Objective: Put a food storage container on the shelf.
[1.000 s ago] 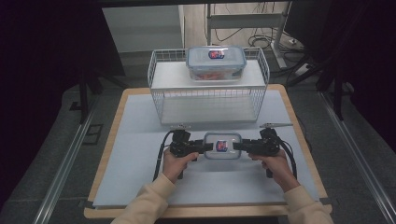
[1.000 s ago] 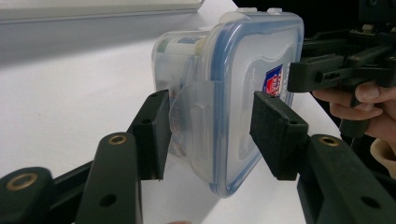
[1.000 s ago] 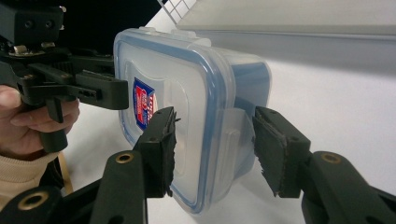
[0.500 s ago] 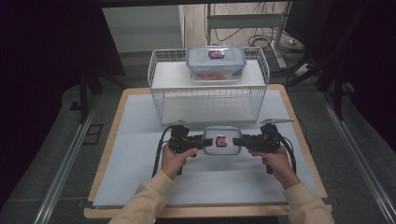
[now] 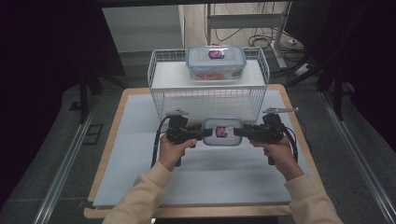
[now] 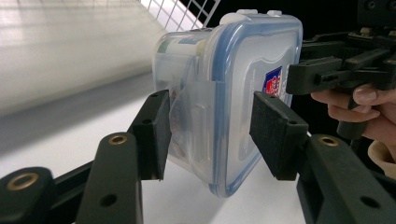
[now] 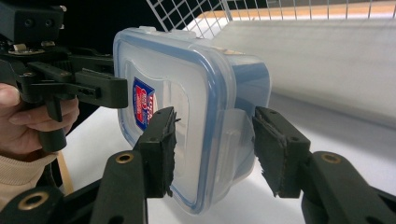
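Small lidded container (image 5: 222, 131) pinched at opposite ends by left tongs (image 5: 201, 134) and right tongs (image 5: 239, 132), held above counter (image 5: 140, 140), before wire basket (image 5: 161, 100).

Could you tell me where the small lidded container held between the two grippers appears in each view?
High view: small container, centre, in front of the wire basket.
Left gripper view: centre, clamped at one end by the left gripper.
Right gripper view: centre, clamped by the right gripper.
Shared landmark: its red-and-blue lid label.

Lab, floor cables (image 5: 243, 29), dark curtains (image 5: 42, 56)
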A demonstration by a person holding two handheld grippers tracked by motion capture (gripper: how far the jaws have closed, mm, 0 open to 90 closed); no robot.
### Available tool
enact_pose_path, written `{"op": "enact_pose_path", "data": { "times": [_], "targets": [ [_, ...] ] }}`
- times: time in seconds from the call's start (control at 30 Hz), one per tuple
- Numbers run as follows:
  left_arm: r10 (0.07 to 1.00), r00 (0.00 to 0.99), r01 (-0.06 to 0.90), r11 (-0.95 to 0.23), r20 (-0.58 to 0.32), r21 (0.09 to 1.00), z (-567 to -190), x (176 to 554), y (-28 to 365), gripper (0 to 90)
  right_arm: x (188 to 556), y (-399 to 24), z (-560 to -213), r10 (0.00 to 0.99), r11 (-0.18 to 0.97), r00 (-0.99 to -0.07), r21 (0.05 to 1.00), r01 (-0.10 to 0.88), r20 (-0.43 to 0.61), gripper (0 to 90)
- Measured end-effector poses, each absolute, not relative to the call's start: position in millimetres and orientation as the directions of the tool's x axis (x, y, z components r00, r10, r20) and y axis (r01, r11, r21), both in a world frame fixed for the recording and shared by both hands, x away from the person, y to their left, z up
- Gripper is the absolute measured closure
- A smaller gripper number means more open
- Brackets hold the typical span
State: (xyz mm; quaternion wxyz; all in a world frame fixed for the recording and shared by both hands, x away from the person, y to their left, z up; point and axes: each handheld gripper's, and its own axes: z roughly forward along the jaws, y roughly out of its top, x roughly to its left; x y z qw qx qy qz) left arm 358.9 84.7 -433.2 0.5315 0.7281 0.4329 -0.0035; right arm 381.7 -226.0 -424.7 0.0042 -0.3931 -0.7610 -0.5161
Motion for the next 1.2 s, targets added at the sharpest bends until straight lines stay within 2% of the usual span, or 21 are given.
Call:
{"op": "enact_pose_path", "data": {
  "times": [0.93, 1.2],
  "targets": [
    [0.626, 0.665, 0.537, -0.021, -0.407, 0.843, -341.7, 388.3, 99.0, 49.7, 414.3, -212.0, -324.4, 0.584, 0.162, -0.742, 0.849, 0.502, 0.328, 50.3],
    [0.628, 0.669, 0.523, -0.018, -0.397, 0.852, -323.5, 399.7, 100.9, 49.7, 424.6, -210.3, -307.0, 0.583, 0.165, -0.747, 0.854, 0.493, 0.319, 50.3]
  ]
}}
